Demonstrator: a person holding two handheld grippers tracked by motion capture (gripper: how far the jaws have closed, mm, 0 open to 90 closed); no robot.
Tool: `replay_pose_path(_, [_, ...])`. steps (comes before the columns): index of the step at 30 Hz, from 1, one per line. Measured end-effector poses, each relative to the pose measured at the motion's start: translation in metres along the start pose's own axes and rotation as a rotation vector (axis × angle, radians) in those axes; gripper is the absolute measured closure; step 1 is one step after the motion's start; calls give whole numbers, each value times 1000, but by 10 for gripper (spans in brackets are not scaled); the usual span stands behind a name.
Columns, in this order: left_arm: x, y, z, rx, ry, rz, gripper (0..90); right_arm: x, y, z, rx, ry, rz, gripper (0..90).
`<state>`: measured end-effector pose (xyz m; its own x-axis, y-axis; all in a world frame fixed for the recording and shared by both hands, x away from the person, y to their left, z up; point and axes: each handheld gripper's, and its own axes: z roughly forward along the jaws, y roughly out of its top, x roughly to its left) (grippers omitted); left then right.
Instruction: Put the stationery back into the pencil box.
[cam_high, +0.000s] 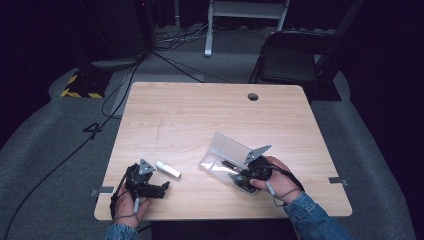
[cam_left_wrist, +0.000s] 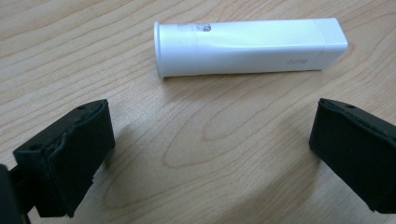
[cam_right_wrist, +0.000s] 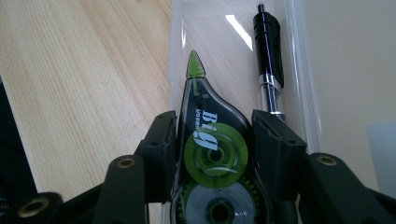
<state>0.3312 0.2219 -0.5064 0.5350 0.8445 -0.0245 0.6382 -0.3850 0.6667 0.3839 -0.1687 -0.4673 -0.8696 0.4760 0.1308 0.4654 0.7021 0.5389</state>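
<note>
While my left claw (cam_left_wrist: 210, 154) gapes empty before the white tube (cam_left_wrist: 250, 46), my right claw (cam_right_wrist: 215, 135) tight around the correction tape (cam_right_wrist: 212, 140), beside the black pen (cam_right_wrist: 270, 60).

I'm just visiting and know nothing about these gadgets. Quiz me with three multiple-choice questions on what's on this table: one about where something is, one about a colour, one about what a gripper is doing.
1. Where does the white tube lie?
A. in the clear case
B. bare on the table, ahead of the left gripper
C. on the chair

2. What colour is the wheel of the correction tape?
A. green
B. red
C. blue

3. What is the right gripper doing?
A. hanging open
B. clamping the black pen
C. shut on the correction tape

Answers:
1 B, wood grain surrounds the tube.
2 A, the wheel and tip are green.
3 C, both jaws press its sides over the clear case, the black pen untouched beside it.
</note>
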Motion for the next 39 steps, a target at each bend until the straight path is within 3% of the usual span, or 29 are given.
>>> replay_pose_path(4, [0, 0, 0, 0, 0, 0, 4, -1, 0, 0, -7, -6, 0, 478])
replay_pose_path(11, [0, 0, 0, 0, 0, 0, 4, -1, 0, -2, -25, -12, 1, 470])
replay_pose_path(25, [0, 0, 0, 0, 0, 0, 4, 2, 3, -11, -102, -20, -3, 528])
replay_pose_path(31, [0, 0, 0, 0, 0, 0, 4, 7, 6, -1, -105, 10, -46, 432])
replay_pose_path(39, [0, 0, 0, 0, 0, 0, 4, 9, 9, 13, -96, 25, -65, 397])
